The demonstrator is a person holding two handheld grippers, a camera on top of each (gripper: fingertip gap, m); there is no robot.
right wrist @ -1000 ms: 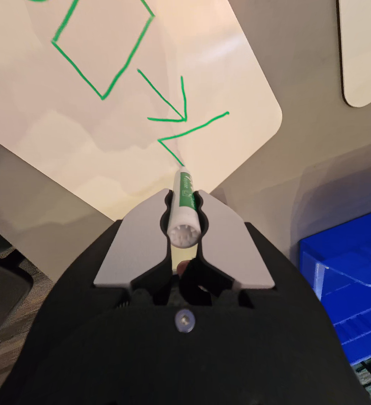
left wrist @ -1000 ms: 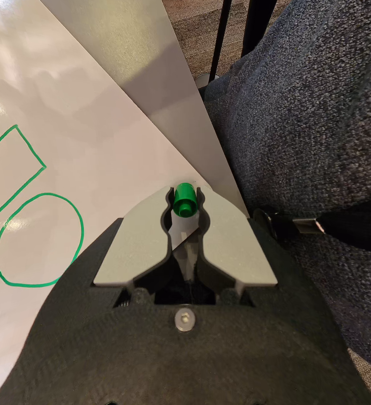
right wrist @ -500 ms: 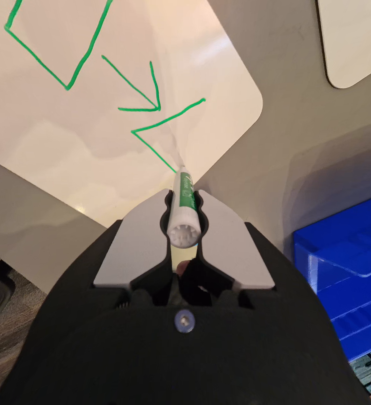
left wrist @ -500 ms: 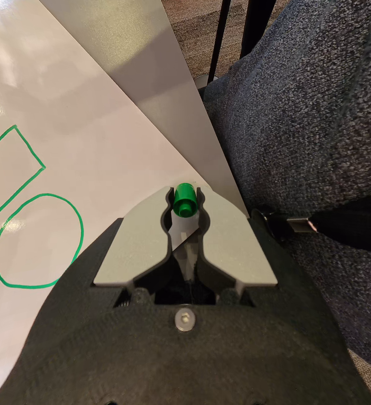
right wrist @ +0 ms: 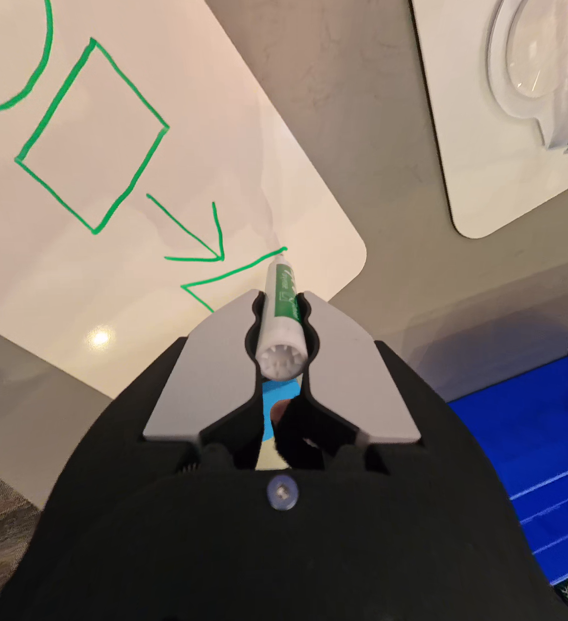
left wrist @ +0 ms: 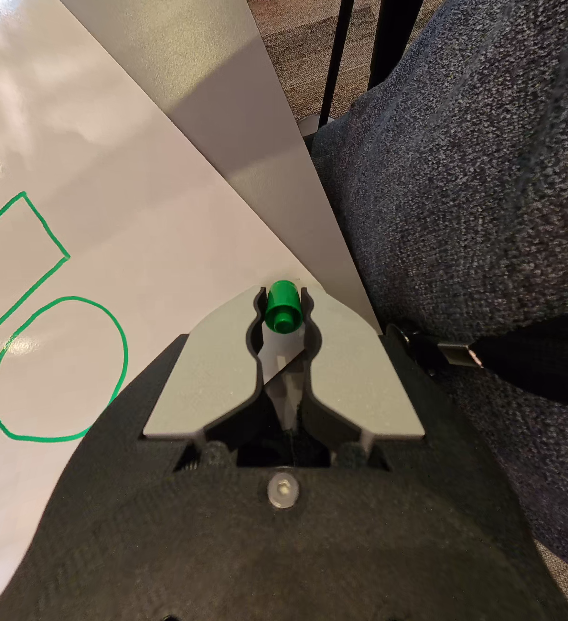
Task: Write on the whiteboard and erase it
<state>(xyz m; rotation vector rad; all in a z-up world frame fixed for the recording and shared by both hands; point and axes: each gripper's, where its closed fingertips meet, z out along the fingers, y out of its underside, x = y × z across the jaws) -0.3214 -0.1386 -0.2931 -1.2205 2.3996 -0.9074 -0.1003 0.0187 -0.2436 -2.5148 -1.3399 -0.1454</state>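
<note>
A green-and-white marker [right wrist: 280, 304] is clamped between the pads of the right gripper [right wrist: 281, 297], and its tip is pressed on the whiteboard [right wrist: 208, 141] at the end of a green zigzag [right wrist: 232, 272], below an arrow [right wrist: 205, 242] and a square [right wrist: 91, 134]. A green cap [left wrist: 283, 311] is gripped by the left gripper [left wrist: 282, 295] above the board's edge, near a drawn oval [left wrist: 59, 369]. A blue bin [right wrist: 537, 470] is seen at the right.

Grey table [right wrist: 369, 141] bearing a whiteboard [right wrist: 208, 141], a second white board [right wrist: 470, 141], and a blue bin [right wrist: 527, 453].
</note>
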